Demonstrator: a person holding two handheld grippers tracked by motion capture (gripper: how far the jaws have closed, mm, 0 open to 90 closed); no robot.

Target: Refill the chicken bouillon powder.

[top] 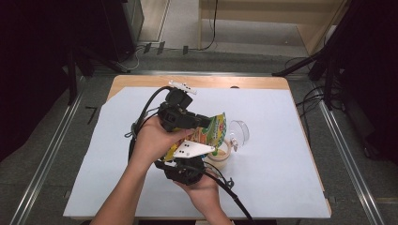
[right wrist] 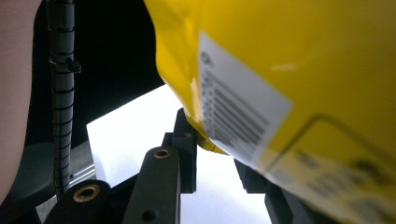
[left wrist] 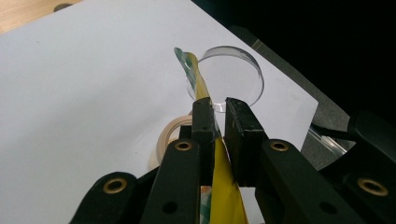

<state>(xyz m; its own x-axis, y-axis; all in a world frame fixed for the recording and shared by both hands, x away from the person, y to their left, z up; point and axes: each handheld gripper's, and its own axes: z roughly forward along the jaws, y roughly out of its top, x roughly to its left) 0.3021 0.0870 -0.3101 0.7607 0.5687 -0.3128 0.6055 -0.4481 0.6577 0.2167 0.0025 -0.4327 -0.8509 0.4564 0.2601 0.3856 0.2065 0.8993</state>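
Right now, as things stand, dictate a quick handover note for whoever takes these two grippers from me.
Left gripper: shut on the yellow snack bag, pinching its edge.
Right gripper: shut on the bag's lower corner.
The bag is held tilted above the small beige bowl on the white sheet.
The clear lid lies off, beside the bowl.
Whether anything has been poured cannot be told.
Probably left: empty the bag into the bowl, then put the lid on.

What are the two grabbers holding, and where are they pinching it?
Both hold a yellow snack bag. The left gripper pinches its thin edge; the right gripper pinches a bottom corner near the barcode.
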